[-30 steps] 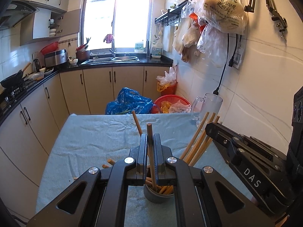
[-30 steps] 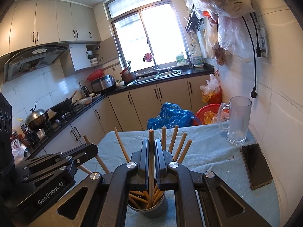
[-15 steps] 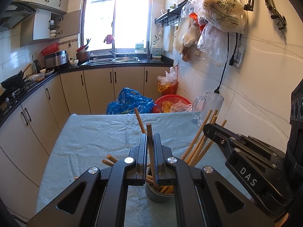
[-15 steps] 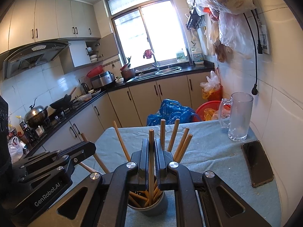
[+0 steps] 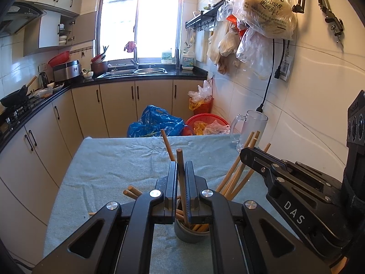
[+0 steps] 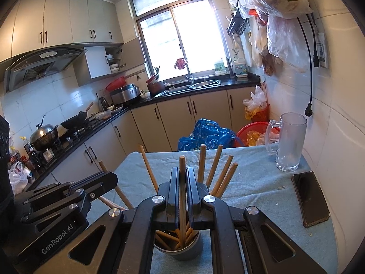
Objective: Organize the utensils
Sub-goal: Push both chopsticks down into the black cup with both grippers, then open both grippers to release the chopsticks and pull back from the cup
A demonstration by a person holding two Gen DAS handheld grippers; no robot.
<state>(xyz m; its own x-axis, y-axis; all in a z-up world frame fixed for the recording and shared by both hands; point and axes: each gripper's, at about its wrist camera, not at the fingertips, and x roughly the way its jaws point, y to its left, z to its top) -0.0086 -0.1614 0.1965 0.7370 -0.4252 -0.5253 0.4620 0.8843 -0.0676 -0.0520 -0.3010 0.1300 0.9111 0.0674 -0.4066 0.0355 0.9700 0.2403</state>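
Note:
A grey cup (image 5: 189, 234) stands on the blue-green tablecloth (image 5: 114, 159) just beyond both grippers, with several wooden chopsticks fanned out in it. My left gripper (image 5: 181, 163) is shut on one upright chopstick (image 5: 179, 156) whose lower end reaches into the cup. In the right wrist view my right gripper (image 6: 182, 169) is shut on another upright chopstick (image 6: 182, 162), and its lower end sits among the sticks in the cup (image 6: 182, 251). The two grippers sit side by side over the cup: the right gripper (image 5: 245, 154) shows at the right, the left gripper (image 6: 111, 178) at the left.
A glass mug (image 6: 290, 141) stands at the far right corner by the tiled wall, and a dark phone (image 6: 310, 198) lies on the cloth nearer. A few chopsticks (image 5: 131, 190) lean low to the cup's left. Kitchen cabinets and bags lie beyond the table's far edge.
Nothing has visibly moved. Both grippers stay shut on their chopsticks over the cup, with only a slight wobble in the views.

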